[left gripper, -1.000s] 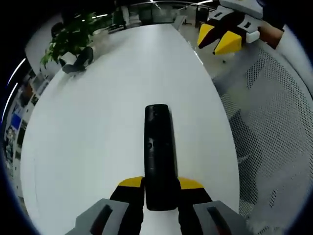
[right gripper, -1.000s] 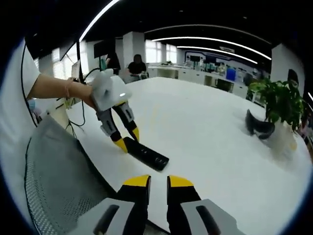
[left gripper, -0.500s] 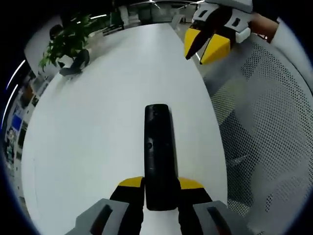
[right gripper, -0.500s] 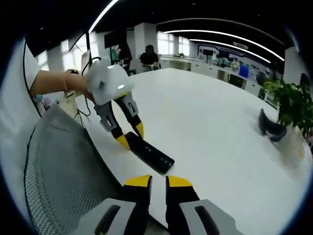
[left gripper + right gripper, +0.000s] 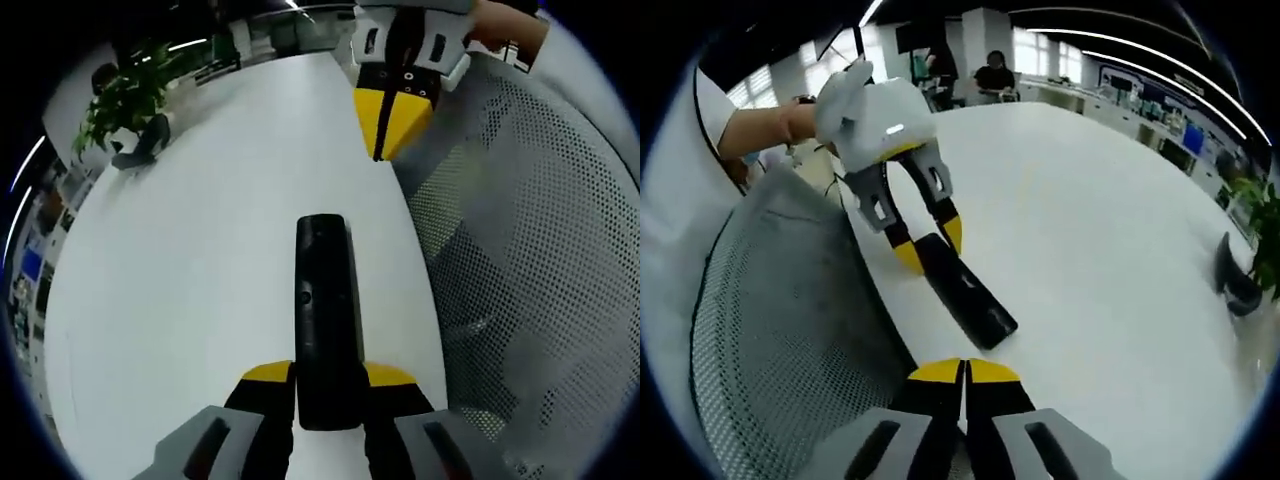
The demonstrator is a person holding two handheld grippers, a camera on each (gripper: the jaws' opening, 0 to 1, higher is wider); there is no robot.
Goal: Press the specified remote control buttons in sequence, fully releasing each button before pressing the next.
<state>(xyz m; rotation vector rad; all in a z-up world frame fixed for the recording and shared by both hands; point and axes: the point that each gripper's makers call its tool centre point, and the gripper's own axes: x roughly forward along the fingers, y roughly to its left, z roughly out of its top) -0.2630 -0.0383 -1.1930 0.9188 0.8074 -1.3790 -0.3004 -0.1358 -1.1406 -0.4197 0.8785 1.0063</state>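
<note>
The left gripper (image 5: 328,375) was clamped on the near end of the black remote control (image 5: 324,315), which lay flat near the edge of the white table (image 5: 200,260) and pointed away along the jaws. The right gripper (image 5: 965,371) had its yellow-tipped jaws pressed together on nothing, poised above the remote's far end without touching it. Beside the table stood a grey mesh chair (image 5: 780,330), and a potted plant (image 5: 125,105) sat at the far end.
</note>
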